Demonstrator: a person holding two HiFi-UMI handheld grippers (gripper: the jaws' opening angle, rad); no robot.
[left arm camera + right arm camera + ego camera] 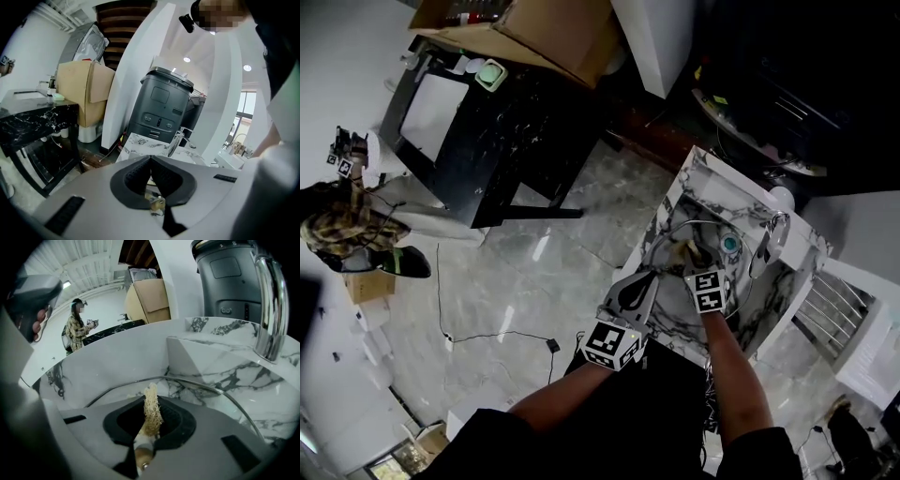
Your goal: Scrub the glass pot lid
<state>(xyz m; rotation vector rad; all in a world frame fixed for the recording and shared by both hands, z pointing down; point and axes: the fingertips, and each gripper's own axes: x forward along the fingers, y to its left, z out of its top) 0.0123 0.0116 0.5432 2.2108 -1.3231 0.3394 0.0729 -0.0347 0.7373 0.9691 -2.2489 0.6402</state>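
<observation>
**Head view:** A person is leaning over the marble sink [694, 173] with a claw in each hand. The glass pot lid [705, 234] is lying inside the sink, just beside the faucet [767, 246]. The right claw [692, 255] is reaching down over the lid at the sink's middle. The left claw [649, 279] is hanging at the sink's near edge.

**Left gripper view:** The left claw [151, 161] is showing its jaws pressed together, with nothing that can be made out between them. It is pointing across the sink's counter toward a grey bin [161, 105] standing beyond the sink.

**Right gripper view:** The right claw [152, 404] is clenching a loofah scrubber [151, 411], whose fibrous tip is standing up out of the jaws. Just ahead of it, the lid's metal rim is arcing across the sink's marble wall. Whether the loofah is touching the glass cannot be told.

The scrubbing step appears to be in hand. The next move is likely calling for the loofah to be pressed onto the glass and swept round it. The lid looks unheld, so the left claw may need to steady its rim.
</observation>
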